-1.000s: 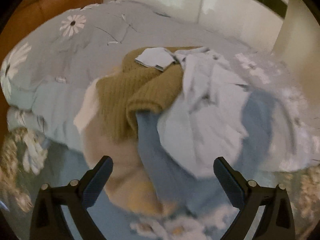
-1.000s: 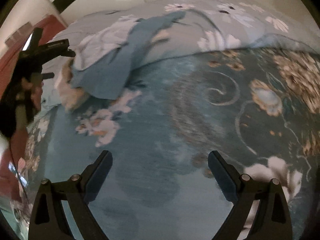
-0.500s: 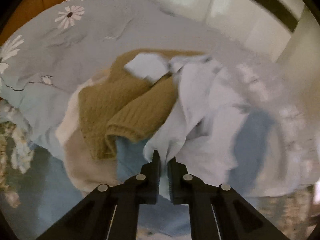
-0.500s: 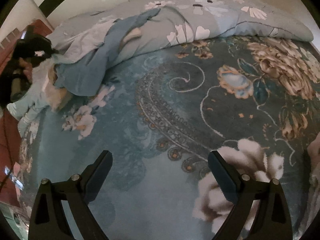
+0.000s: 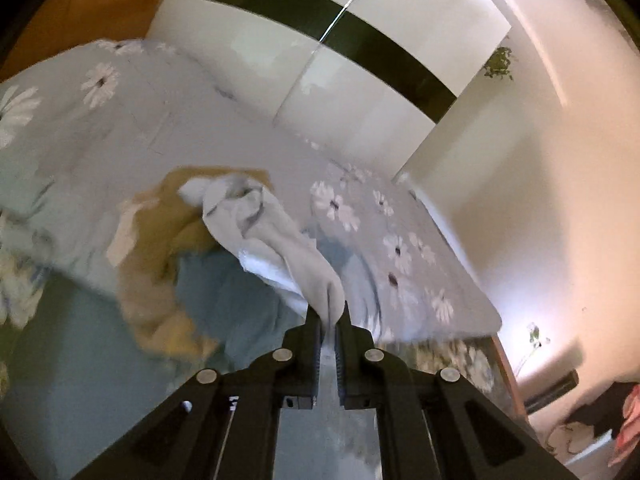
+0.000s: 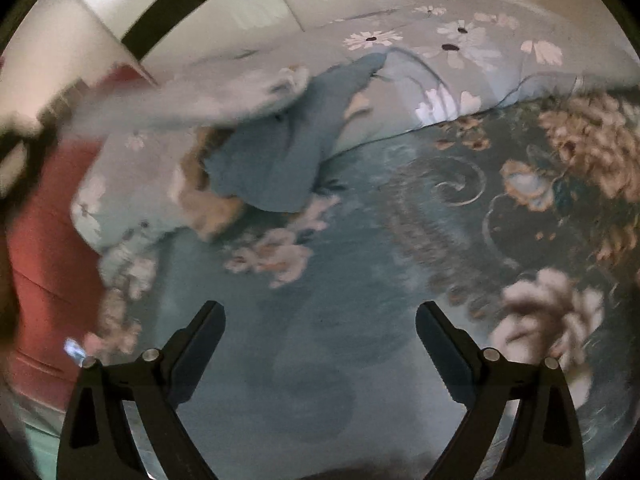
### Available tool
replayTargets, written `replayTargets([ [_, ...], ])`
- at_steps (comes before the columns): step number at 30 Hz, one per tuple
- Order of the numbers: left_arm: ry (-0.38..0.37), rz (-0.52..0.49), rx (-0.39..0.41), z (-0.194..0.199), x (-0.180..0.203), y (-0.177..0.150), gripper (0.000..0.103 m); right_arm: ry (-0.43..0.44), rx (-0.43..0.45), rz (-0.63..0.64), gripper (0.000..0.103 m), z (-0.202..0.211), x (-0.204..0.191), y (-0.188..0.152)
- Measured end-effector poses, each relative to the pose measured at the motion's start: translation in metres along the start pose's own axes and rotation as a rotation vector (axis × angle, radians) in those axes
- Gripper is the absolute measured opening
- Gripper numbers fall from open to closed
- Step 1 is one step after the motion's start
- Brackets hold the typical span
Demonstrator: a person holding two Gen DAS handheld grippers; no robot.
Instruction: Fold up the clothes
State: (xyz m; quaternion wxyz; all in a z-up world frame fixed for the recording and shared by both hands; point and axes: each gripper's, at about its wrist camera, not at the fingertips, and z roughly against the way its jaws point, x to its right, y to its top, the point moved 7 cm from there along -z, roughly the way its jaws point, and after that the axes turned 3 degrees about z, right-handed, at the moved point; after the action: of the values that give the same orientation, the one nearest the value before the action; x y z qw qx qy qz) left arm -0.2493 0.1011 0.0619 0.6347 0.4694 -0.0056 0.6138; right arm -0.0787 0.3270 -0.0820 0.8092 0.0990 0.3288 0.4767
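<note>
while its two black fingers pinched together on a fold of cloth, the left gripper (image 5: 329,322) held a pale grey-white fabric garment (image 5: 276,236) that stretched away from the tips in a taut, twisted rope. the garment's far end reached a heap on the bed, where a mustard-brown ribbed knit sweater (image 5: 160,232) lay crumpled beside a dusty blue cloth garment (image 5: 224,292). under the heap spread a teal bedspread with large printed flowers (image 6: 360,280), and past it a pale blue quilt with white daisies (image 5: 140,120) was bunched across the mattress. beyond the quilt stood a glossy white wardrobe with a black band (image 5: 328,64).

in the right wrist view, the right gripper (image 6: 320,332) hung over bare bedspread with its fingers wide apart and nothing between them. farther off, to its left, the blurred pale garment rose from the pile toward the dark shape of the left gripper at the frame's edge.
</note>
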Motion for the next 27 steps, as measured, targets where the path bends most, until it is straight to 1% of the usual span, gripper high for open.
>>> replayTargets([
  [3,-0.003,0.112,-0.048,0.029,-0.033,-0.047,0.006,0.082,-0.01,-0.085,0.097,0.006,-0.006,-0.007],
  [6,-0.012,0.25,-0.052,0.063,-0.064,-0.086,0.006,0.197,-0.027,-0.216,0.097,0.008,-0.011,-0.02],
  [9,-0.03,0.328,-0.082,0.083,-0.075,-0.116,0.006,0.277,-0.092,-0.327,0.097,-0.004,-0.022,-0.038],
  [11,-0.051,0.356,-0.078,0.095,-0.069,-0.128,0.006,0.319,-0.139,-0.378,0.097,-0.014,-0.034,-0.052],
  [14,-0.106,0.336,-0.08,0.11,-0.052,-0.132,0.006,0.39,-0.186,-0.423,0.097,-0.025,-0.056,-0.067],
  [16,-0.15,0.301,-0.085,0.115,-0.034,-0.13,0.006,0.444,-0.175,-0.464,0.097,-0.026,-0.064,-0.067],
  [18,-0.17,0.259,-0.096,0.121,-0.019,-0.13,0.006,0.497,-0.163,-0.507,0.097,-0.027,-0.072,-0.067],
  [21,-0.199,0.233,-0.123,0.13,-0.006,-0.138,0.006,0.53,-0.12,-0.562,0.097,-0.02,-0.069,-0.063],
  [23,-0.216,0.228,-0.152,0.135,-0.001,-0.15,0.006,0.536,-0.121,-0.576,0.096,-0.019,-0.067,-0.062],
  [25,-0.225,0.227,-0.182,0.137,0.001,-0.161,0.006,0.545,-0.128,-0.597,0.088,-0.019,-0.066,-0.063],
  [27,-0.218,0.239,-0.208,0.137,-0.001,-0.17,0.006,0.545,-0.132,-0.614,0.083,-0.015,-0.063,-0.064],
])
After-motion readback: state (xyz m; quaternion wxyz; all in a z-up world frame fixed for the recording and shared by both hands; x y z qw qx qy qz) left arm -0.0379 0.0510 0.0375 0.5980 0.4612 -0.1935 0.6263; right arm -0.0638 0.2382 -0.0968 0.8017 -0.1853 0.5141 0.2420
